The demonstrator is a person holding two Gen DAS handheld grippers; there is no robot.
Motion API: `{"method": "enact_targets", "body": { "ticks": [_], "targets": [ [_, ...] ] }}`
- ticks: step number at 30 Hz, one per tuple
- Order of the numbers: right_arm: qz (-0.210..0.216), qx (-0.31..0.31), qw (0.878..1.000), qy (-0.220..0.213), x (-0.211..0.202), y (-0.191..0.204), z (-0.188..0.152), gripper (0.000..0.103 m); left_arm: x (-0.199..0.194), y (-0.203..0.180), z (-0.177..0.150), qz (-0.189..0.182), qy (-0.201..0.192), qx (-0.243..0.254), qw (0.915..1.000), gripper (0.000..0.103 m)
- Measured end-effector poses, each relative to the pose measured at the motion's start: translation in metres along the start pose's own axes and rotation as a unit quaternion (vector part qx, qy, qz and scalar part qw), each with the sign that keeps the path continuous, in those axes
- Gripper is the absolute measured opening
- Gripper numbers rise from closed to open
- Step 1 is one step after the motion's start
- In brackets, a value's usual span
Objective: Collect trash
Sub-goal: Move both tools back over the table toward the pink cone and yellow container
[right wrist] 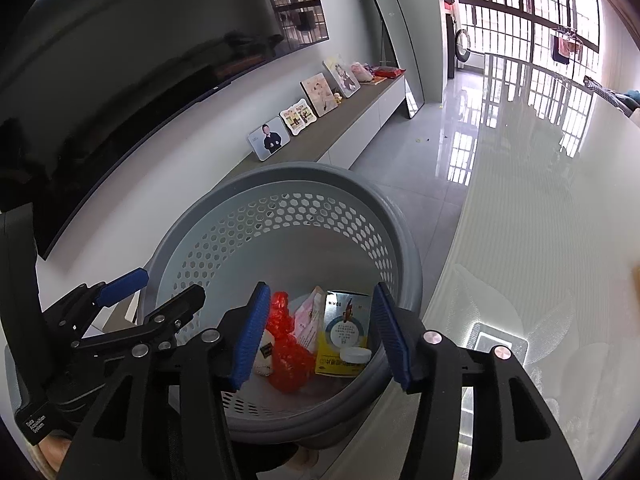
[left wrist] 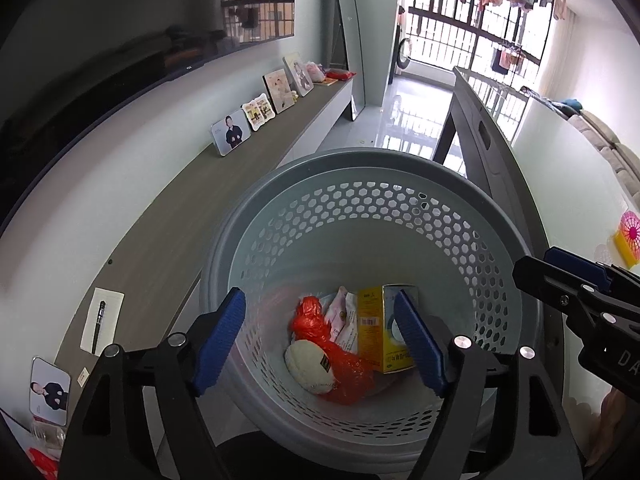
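Both tools hang over the grey perforated basket (left wrist: 360, 208), angled down into it. The left hand-held gripper (left wrist: 320, 340) has its blue pads spread with nothing between them, and the right hand-held gripper (right wrist: 320, 332) likewise stands parted and empty, which suits a drop into the bin rather than a grasp. At the basket's bottom lie the trash: a red plastic bag (left wrist: 340, 360), a yellow box (left wrist: 380, 332), a pale round object (left wrist: 310, 366) and a pink packet (left wrist: 340, 312), heaped together. Beside the basket runs a long surface (left wrist: 168, 240) carrying photo frames (left wrist: 230, 132).
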State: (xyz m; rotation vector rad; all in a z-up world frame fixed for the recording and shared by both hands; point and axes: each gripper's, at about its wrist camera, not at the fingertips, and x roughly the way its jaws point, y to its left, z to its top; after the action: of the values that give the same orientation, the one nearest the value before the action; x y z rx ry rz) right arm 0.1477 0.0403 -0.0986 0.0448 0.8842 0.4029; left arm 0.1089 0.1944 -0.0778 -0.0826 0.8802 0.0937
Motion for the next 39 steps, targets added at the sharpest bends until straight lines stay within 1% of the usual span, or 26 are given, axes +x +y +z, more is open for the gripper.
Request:
{"method": "enact_targets", "body": {
  "ticks": [10,14,21,26,31,35,39],
  "targets": [
    [0.004,0.002,1.0,-0.001,-0.001,0.0,0.0,0.051,-0.004,0.0,0.002,0.005,-0.001,-0.001,1.0,0.076],
    [0.007,0.004,1.0,-0.003,0.001,-0.001,0.001,0.051,-0.009,0.001,0.002,0.008,-0.004,-0.002,1.0,0.08],
    [0.018,0.01,1.0,-0.014,-0.013,-0.004,-0.003,0.051,-0.023,-0.001,0.0,0.014,-0.01,-0.002,0.9998,0.082],
    [0.022,0.021,0.999,-0.029,-0.035,-0.01,-0.008,0.052,-0.039,-0.007,-0.002,0.016,-0.019,0.001,0.9997,0.086],
    [0.014,0.032,0.998,-0.047,-0.06,-0.02,-0.018,0.054,-0.054,-0.022,-0.005,0.011,-0.026,0.009,0.9996,0.088],
    [0.001,0.047,0.997,-0.058,-0.082,-0.037,-0.031,0.056,-0.063,-0.04,-0.008,-0.002,-0.031,0.019,0.9994,0.089],
    [-0.021,0.07,0.996,-0.06,-0.103,-0.061,-0.047,0.056,-0.068,-0.065,-0.011,-0.017,-0.03,0.033,0.9989,0.089]
  ]
}}
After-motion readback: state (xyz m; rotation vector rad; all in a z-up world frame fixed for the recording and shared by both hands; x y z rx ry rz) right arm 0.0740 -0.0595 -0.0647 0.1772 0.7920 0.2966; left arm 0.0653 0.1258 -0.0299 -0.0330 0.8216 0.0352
